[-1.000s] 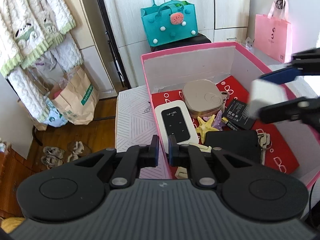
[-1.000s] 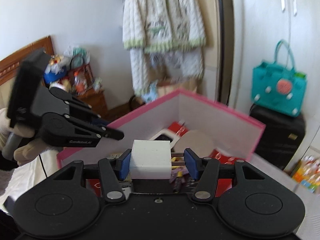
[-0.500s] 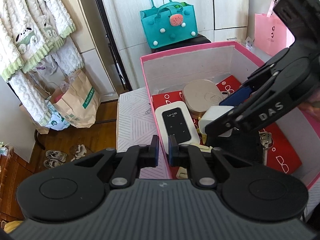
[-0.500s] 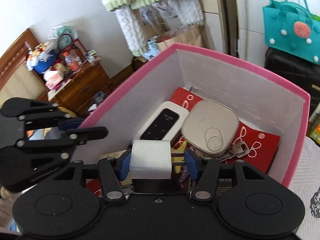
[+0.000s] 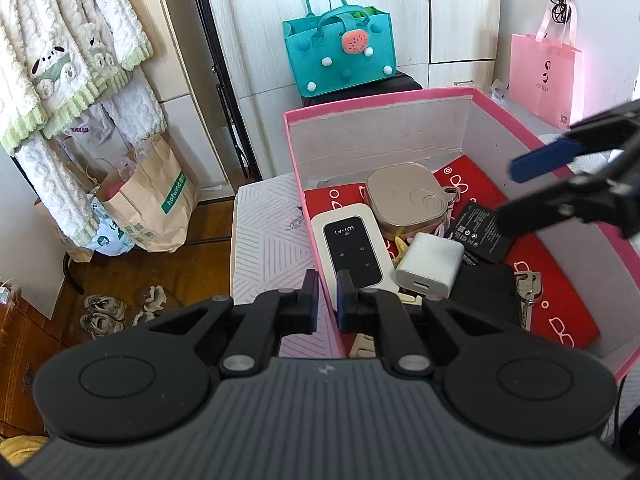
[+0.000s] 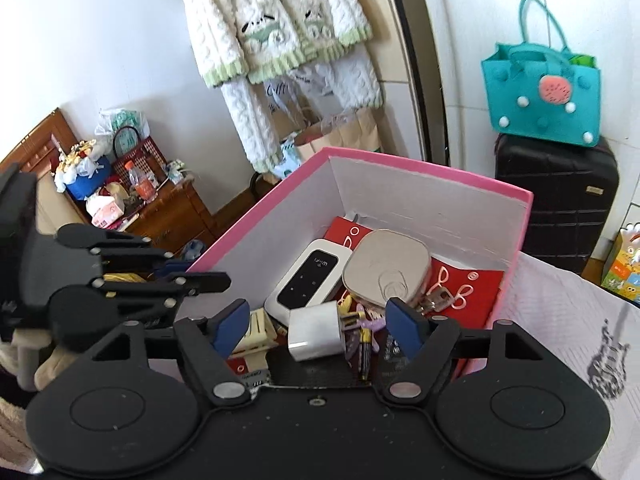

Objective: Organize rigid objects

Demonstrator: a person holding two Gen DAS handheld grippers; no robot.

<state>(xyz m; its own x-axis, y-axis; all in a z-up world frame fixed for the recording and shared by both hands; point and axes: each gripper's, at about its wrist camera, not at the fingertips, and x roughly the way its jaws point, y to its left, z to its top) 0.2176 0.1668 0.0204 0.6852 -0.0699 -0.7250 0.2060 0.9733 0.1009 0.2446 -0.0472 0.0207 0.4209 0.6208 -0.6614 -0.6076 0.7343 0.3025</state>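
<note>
A pink box point(image 5: 380, 102) point(image 6: 432, 172) stands on a patterned sheet. It holds a white Wi-Fi router point(image 5: 352, 246), a beige tin point(image 5: 408, 200), a black battery point(image 5: 480, 234), keys point(image 5: 528, 284) and a black case point(image 5: 484, 296). A white charger cube point(image 5: 430, 266) point(image 6: 316, 334) lies loose on top of them. Above it my right gripper point(image 6: 316, 324) point(image 5: 516, 192) hovers; its jaws are opening and touch nothing. My left gripper point(image 5: 324, 296) is shut on the box's near left wall, one finger inside and one outside.
A teal bag point(image 5: 340, 52) sits on a black suitcase point(image 6: 556, 200) behind the box. A pink bag point(image 5: 546, 76) hangs at the right. Paper bags point(image 5: 152, 204) and shoes lie on the wood floor at the left, under hanging clothes point(image 6: 280, 32).
My right gripper brought the white charger over the box, lowered it, and let it go; the charger now rests on the items inside. The left gripper kept still.
</note>
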